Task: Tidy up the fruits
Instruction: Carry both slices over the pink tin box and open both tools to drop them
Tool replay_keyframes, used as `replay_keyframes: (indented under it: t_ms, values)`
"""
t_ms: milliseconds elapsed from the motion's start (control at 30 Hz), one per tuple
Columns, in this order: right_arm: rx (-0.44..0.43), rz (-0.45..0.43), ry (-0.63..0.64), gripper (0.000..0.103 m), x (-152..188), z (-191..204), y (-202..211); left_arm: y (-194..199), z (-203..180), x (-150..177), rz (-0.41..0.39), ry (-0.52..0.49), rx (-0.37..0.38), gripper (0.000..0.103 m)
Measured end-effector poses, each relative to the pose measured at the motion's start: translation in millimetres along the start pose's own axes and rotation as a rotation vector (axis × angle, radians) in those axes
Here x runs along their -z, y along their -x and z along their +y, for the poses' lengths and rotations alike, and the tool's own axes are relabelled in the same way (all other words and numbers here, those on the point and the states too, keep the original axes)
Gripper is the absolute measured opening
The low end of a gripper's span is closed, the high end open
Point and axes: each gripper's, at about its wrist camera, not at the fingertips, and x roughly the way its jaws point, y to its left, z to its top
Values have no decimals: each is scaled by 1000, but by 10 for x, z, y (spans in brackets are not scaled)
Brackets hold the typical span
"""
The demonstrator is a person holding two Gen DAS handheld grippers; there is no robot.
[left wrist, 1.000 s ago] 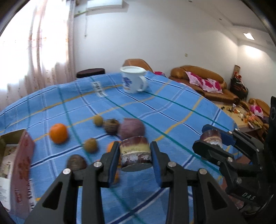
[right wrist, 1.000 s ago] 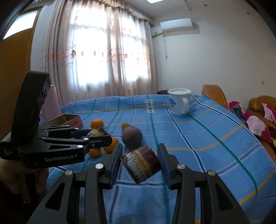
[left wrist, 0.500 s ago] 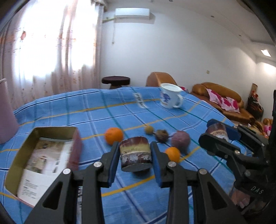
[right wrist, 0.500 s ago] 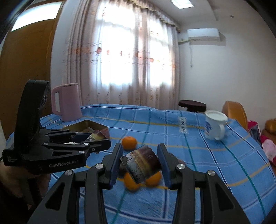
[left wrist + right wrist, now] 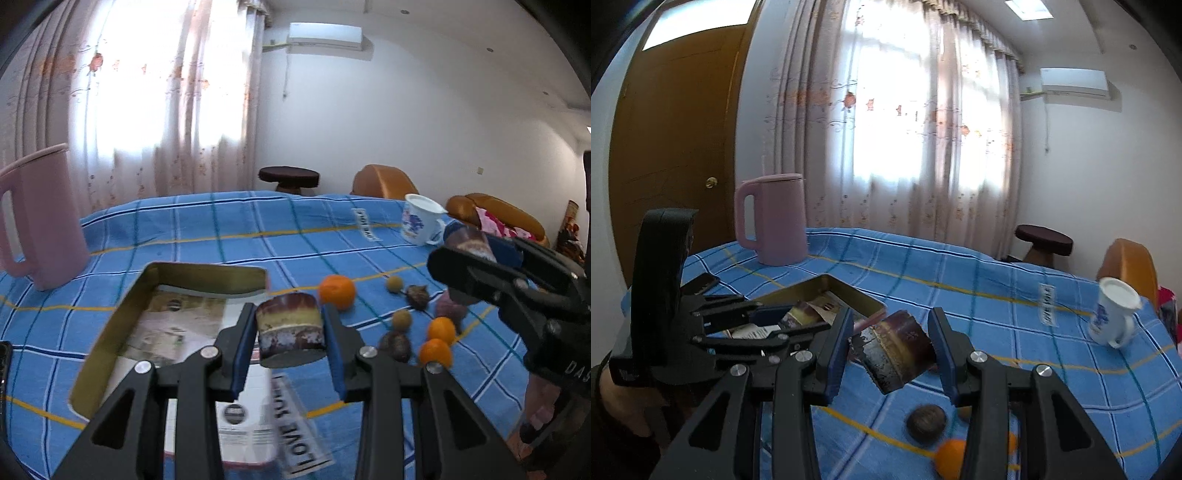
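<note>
Striped cake-like piece point(image 5: 289, 329) clamped upright in left gripper point(image 5: 289, 334); another point(image 5: 895, 350), tilted, in right gripper point(image 5: 893, 349).

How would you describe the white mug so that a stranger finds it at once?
Look at the table with the blue checked cloth. Near its far right edge, beyond the loose fruits, the white mug stands alone. It alone is white with a blue pattern and a handle; the pink jug opposite is much taller.
</note>
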Motion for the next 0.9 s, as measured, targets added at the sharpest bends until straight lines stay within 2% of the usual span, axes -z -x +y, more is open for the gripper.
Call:
replay_keyframes:
  t_ms: [400,633,900]
  values:
    - [-89,38,15,44,-185,355,-698,0,566,-31,13,46,-116,37]
    - [-124,99,10,44,-78,511,-1073,-72,814,13,50,70,-170,37]
    - [-146,161,31,44,40,646,-1290,-174,962,58,97,83,-198,37]
